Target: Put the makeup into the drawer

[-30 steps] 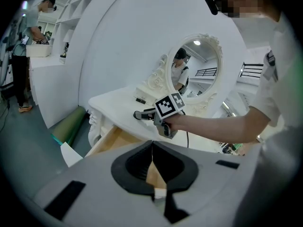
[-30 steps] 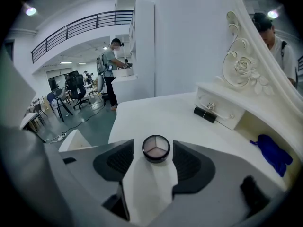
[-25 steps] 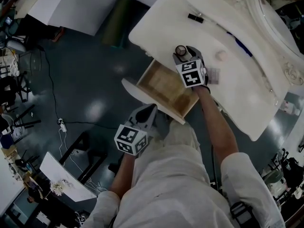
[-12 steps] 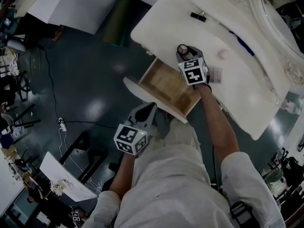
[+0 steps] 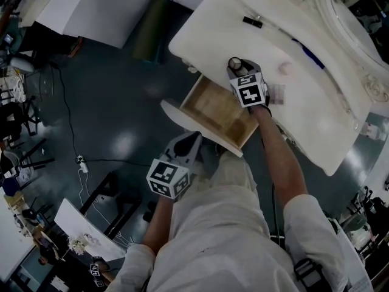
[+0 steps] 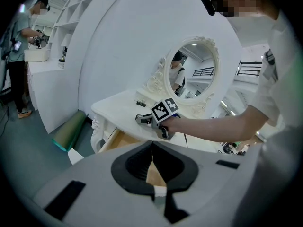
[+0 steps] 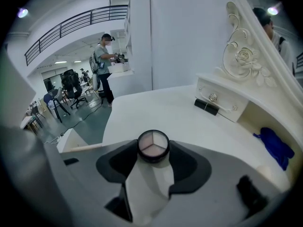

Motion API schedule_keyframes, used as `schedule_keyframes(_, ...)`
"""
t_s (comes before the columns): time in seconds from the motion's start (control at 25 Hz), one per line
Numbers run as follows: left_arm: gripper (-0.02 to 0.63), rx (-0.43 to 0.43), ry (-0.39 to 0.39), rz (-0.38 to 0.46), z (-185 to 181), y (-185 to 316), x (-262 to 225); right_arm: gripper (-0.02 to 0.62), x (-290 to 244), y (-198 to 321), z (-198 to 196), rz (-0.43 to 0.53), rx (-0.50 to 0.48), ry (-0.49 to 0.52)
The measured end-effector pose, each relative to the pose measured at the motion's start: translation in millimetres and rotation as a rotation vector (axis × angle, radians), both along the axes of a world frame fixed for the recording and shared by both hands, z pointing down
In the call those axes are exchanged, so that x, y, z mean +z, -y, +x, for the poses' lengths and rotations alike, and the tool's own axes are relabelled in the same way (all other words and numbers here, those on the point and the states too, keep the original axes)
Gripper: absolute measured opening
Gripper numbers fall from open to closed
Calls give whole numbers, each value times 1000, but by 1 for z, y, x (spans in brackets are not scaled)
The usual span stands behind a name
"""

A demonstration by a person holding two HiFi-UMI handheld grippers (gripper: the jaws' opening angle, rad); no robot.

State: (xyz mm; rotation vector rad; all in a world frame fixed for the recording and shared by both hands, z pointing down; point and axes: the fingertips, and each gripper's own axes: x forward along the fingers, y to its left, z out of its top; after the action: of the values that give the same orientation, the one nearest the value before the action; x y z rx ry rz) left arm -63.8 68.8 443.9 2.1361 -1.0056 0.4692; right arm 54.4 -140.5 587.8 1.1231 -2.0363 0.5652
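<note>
White worktop point(image 5: 219, 29), ornate, with an oval mirror point(image 6: 194, 70) at its back, standing on a dark glossy floor point(image 5: 115, 102). We find its drawer point(image 5: 213, 108) pulled out toward the person, with bare wood inside.

Right tool point(image 5: 235, 66): the jaws have just been closing, and they grip the compact point(image 7: 153, 145) at their tips, one pad on each side of its round black rim. The compact sits level, and its top shows a pale face divided in three. From the head view we place it over the worktop, close to the front edge, just beyond the drawer and not above it. We cannot tell whether it rests on the surface or hangs clear of it.

Left tool point(image 5: 194, 137): the jaws are together at the tips and hold nothing. It is held low near the person's body, on the near side of the drawer front, well apart from the compact, and it points toward the drawer.

Other items on the worktop: a black tube point(image 5: 251, 22) lies further back, near a small drawer point(image 7: 213, 97) in the raised rear section. A blue item point(image 7: 273, 148) lies in a recess at the back. A small pale round item point(image 5: 284, 69) sits near the right tool, on its mirror side. A green roll point(image 5: 150, 26) lies on the floor beside the worktop's left end.
</note>
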Motion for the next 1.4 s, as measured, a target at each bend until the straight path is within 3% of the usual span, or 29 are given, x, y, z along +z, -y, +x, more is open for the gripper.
schedule_keyframes(0.36,11,37,-3,34,-8,1,-14,212,-38,-17,-4,44,18,11)
schedule_keyframes(0.96,11,193,-50,122,0,2,-44,212,-77,-80,-12,77,44,20)
schedule_keyframes(1.4,11,227,-79,89,-6,-12,-27,212,-59,-128,-40,36,-6,45)
